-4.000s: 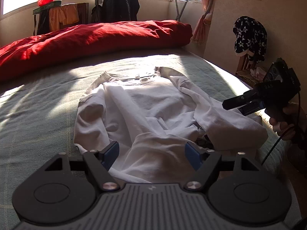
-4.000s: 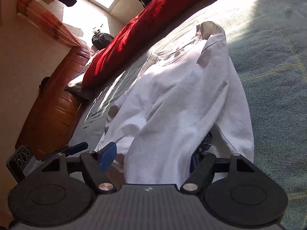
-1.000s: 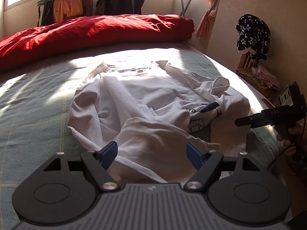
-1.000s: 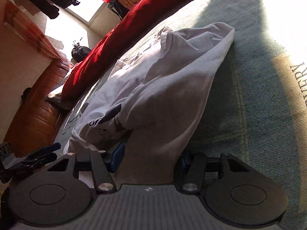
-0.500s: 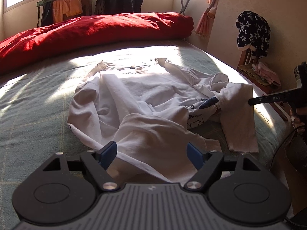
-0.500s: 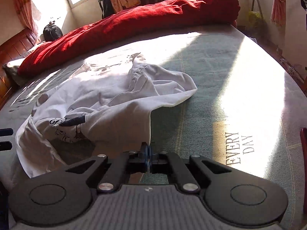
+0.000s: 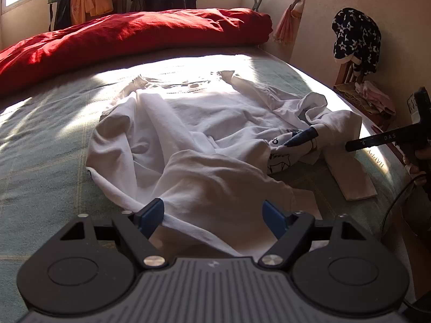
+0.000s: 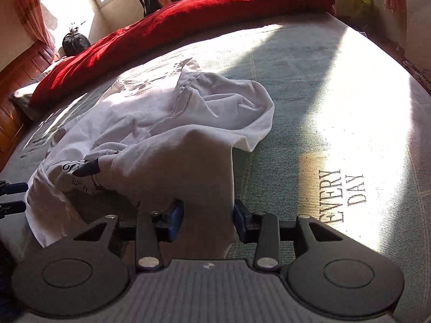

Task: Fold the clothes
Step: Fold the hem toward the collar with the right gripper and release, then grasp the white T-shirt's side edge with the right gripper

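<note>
White shirt [image 7: 204,140]: rumpled on the green bed [image 7: 45,145], long axis running 6 to 12 o'clock, collar toward the red duvet [image 7: 129,35] at 12. Left hand-held gripper [image 7: 212,214]: jaws spread wide over the hem. Right hand-held gripper [image 8: 207,216]: jaws apart around a sleeve, apparently not pinching it.

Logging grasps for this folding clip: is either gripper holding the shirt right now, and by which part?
Neither. The left gripper is open over the white shirt's hem. The right gripper is open around the sleeve, not clamped.
</note>
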Available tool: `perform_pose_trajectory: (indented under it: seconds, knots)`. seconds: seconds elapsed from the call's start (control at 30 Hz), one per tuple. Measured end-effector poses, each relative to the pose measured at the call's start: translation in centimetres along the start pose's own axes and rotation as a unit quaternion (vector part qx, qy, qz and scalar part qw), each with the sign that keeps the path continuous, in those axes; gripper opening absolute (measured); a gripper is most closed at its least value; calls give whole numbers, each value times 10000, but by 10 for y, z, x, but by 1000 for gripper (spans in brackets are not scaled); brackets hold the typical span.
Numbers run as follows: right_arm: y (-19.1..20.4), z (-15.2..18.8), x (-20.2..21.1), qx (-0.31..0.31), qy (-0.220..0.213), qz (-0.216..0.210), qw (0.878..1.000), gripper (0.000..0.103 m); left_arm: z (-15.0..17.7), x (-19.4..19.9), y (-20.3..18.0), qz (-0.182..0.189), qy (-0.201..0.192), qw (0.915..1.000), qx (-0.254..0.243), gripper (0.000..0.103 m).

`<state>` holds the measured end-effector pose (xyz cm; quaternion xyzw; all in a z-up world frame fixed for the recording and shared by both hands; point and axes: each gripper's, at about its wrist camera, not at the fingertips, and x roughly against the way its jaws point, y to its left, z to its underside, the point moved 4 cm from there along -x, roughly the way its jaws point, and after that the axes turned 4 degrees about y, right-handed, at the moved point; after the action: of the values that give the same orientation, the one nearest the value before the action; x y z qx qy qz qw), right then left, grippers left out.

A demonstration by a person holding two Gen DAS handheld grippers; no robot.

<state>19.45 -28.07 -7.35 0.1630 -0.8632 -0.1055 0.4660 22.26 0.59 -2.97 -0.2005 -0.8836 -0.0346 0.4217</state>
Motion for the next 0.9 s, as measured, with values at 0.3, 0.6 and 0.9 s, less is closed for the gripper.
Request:
perform_pose_trajectory:
  seconds: [0.3,0.6,0.9]
  knots:
    - [7,4,3,536,-100,289,9981,28,0,-5,0,-19,46,10000,0,84]
    - [-7,-11,22,921,-239,1000,9904,5,-8,-9,-3,-83,79,9999,-111,85]
    - [-62,-75,43,1026,-290,2360,9659,5,-18,-6,4,-273,50,9996,-110,85]
